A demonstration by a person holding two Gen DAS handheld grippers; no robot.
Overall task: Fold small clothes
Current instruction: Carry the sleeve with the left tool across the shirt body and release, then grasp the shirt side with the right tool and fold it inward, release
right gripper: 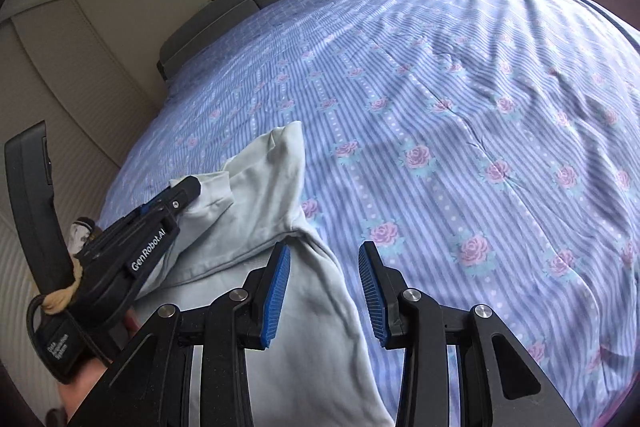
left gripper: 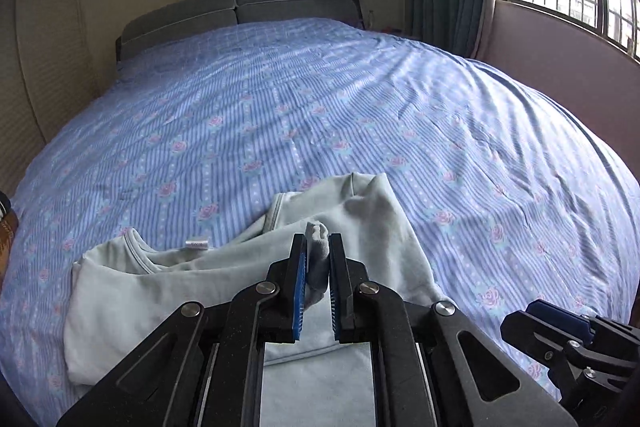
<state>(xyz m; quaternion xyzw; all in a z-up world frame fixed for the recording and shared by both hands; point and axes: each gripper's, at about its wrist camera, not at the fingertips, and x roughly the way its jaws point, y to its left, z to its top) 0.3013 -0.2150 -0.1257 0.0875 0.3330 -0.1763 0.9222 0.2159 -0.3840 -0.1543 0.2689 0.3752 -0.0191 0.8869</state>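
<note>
Covering the room: most of it is filled by the bed [left gripper: 360, 99], spread with a blue rose sheet.
Shirt [left gripper: 132, 291]: it is laid crumpled at the near edge of the bed.
Feel: it is judged soft, light and floppy; a hem or corner is best pinched.
Left gripper [left gripper: 317, 279]: a fold of shirt is pinched.
Right gripper [right gripper: 325, 291]: it is held open, nothing gripped.
</note>
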